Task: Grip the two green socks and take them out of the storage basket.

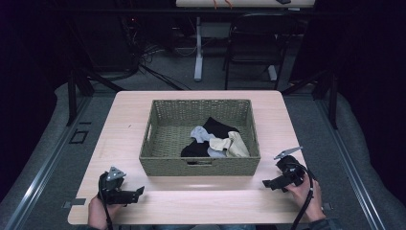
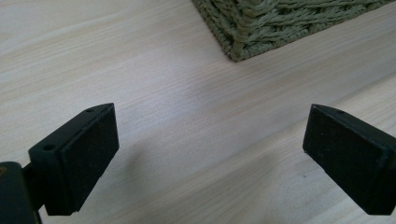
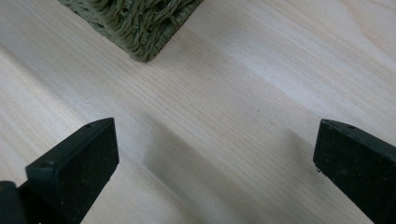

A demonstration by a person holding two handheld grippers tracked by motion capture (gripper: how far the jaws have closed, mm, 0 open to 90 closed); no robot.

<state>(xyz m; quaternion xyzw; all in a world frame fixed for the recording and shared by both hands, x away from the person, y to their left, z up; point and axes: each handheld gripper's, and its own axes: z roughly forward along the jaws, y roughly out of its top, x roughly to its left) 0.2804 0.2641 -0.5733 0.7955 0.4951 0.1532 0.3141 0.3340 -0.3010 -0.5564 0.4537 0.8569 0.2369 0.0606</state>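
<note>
Black, grey and cream socks [image 1: 214, 139] lie heaped in the olive woven wicker basket [image 1: 158, 165] mid-table; left gripper [image 1: 139, 191] and right gripper [image 1: 266, 183] rest near its front corners, jaws spread wide and empty; the soft, light fabric likely pinches best at a raised fold

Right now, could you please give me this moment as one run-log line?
left gripper: open, empty, on table | right gripper: open, empty | basket: socks inside, untouched

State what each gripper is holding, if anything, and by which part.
Nothing is held. The left gripper and right gripper both have their jaws wide apart over bare table, near the basket of socks.
</note>
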